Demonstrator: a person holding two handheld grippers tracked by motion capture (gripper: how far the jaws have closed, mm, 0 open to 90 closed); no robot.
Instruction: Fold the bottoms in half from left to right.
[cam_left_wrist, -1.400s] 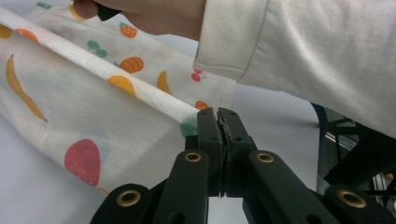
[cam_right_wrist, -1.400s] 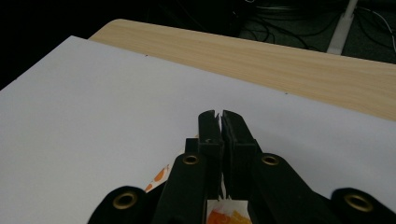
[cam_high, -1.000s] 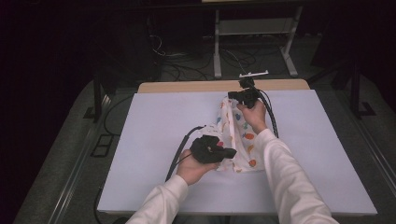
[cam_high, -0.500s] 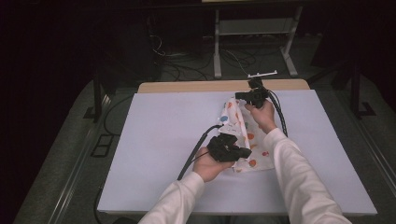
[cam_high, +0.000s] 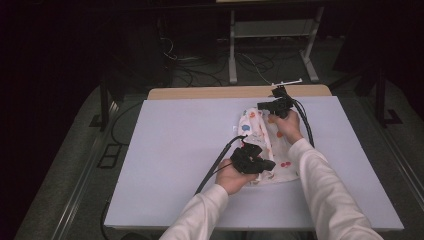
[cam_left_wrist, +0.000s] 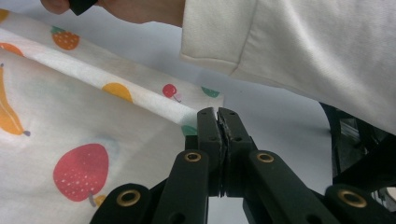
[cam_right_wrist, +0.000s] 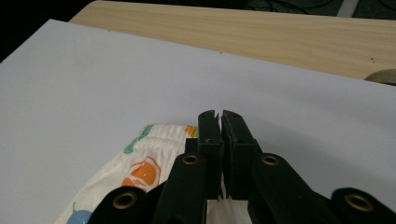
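Note:
A white cloth (cam_high: 261, 135) printed with coloured fruit lies on the pale table (cam_high: 175, 150), right of centre. My left gripper (cam_high: 269, 165) is at the cloth's near end. In the left gripper view its jaws (cam_left_wrist: 218, 112) are pressed together on a folded edge of the cloth (cam_left_wrist: 70, 140). My right gripper (cam_high: 261, 106) is at the cloth's far end. Its jaws (cam_right_wrist: 218, 114) are together, with white fabric showing between them low down, and the gathered hem of the cloth (cam_right_wrist: 140, 163) lies just to their left.
A wooden board (cam_high: 210, 92) runs along the table's far edge. The left gripper's black cable (cam_high: 215, 165) trails toward the near edge. A white sleeve (cam_left_wrist: 303, 46) crosses above the cloth's near right corner. Table legs and cables stand on the dark floor beyond.
Both grippers have moved to the right across the table, and the cloth has shifted right with them. Both pairs of jaws stay shut.

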